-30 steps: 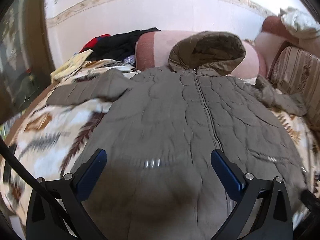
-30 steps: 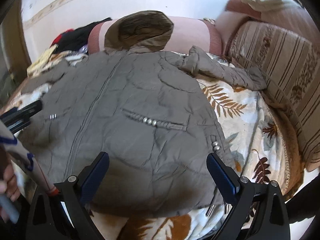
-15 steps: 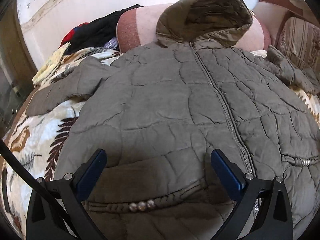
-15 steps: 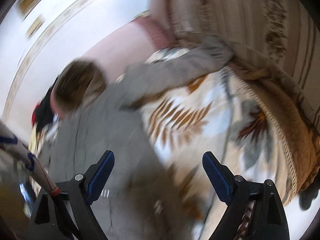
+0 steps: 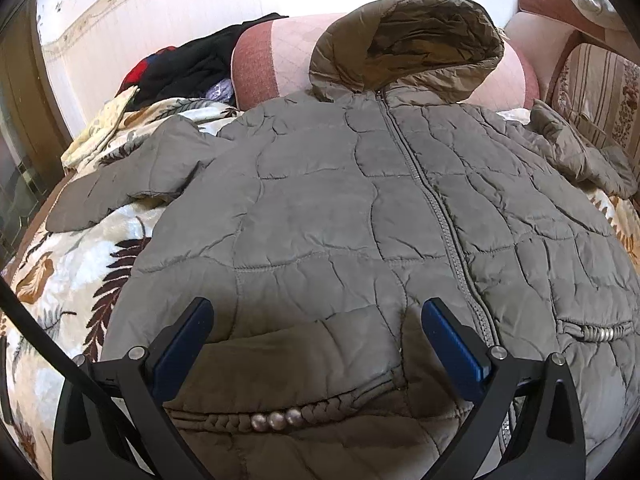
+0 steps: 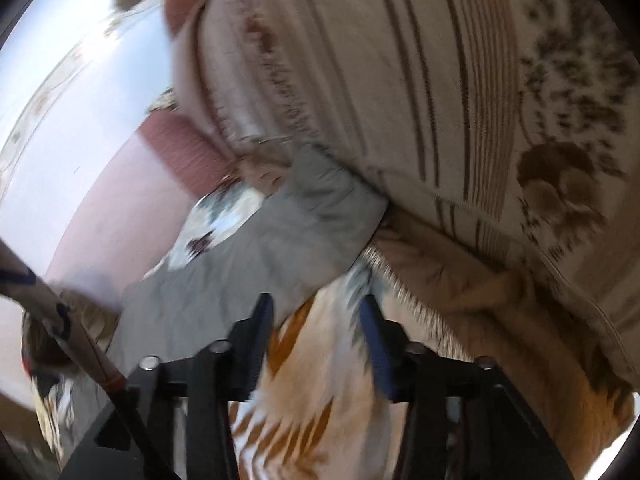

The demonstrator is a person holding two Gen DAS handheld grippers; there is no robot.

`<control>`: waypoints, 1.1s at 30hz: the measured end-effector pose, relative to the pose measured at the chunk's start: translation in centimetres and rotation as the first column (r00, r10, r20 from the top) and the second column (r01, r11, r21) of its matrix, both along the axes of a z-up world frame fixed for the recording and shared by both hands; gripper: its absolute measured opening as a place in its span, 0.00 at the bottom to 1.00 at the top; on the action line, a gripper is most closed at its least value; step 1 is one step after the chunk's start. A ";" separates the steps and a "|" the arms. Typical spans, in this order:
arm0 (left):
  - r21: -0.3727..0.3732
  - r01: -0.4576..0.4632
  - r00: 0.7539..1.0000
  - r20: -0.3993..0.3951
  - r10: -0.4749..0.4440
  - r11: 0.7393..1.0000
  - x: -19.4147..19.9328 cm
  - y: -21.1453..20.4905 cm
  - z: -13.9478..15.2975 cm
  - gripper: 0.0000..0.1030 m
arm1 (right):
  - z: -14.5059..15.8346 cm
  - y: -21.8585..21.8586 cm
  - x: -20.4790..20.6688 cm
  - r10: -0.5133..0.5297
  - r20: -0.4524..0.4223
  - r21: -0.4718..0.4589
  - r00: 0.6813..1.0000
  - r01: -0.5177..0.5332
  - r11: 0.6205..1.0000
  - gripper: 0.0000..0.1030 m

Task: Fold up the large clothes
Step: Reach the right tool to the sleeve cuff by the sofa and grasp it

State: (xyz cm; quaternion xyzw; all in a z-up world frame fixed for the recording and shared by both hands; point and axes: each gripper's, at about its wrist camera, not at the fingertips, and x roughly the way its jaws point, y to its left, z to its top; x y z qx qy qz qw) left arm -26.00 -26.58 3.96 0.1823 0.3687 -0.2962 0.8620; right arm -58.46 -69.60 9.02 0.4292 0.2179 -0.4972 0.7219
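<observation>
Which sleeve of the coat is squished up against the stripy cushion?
The sleeve on the picture's right, bunched against the striped cushion. The other sleeve lies out flat on the leafy blanket.

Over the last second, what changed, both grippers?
The right gripper swung off the jacket body toward its far sleeve by the striped cushion, rolling as it went; its jaws are closing with nothing between them yet. The left gripper came in low over the jacket front, jaws wide, holding nothing. The jacket stayed flat and zipped on the leaf-print blanket.
</observation>
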 end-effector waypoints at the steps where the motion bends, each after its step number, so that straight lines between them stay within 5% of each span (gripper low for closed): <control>1: 0.000 0.001 1.000 -0.003 -0.001 1.000 0.0 0.0 -0.1 1.00 | -0.5 -0.8 -0.1 -0.017 0.009 0.001 1.000 0.017 1.000 0.42; 19: 0.030 0.012 0.999 -0.043 -0.011 0.999 0.6 -0.9 -1.6 1.00 | -6.5 -9.6 1.3 -0.111 -0.055 0.017 0.992 0.112 0.994 0.43; 21: 0.034 0.012 0.999 -0.043 -0.011 0.999 0.6 -1.0 -1.7 1.00 | -6.7 -9.6 1.8 -0.084 -0.071 0.010 0.994 0.085 0.996 0.30; 24: 0.032 0.011 0.999 -0.042 -0.010 0.999 0.6 -1.0 -1.7 1.00 | -5.6 -8.8 1.7 -0.098 -0.077 -0.042 0.992 0.095 0.995 0.18; 33: 0.019 -0.003 1.000 -0.029 0.003 1.000 0.6 -0.5 -1.2 1.00 | 3.9 -3.9 2.6 -0.034 -0.028 -0.201 0.999 0.027 0.979 0.16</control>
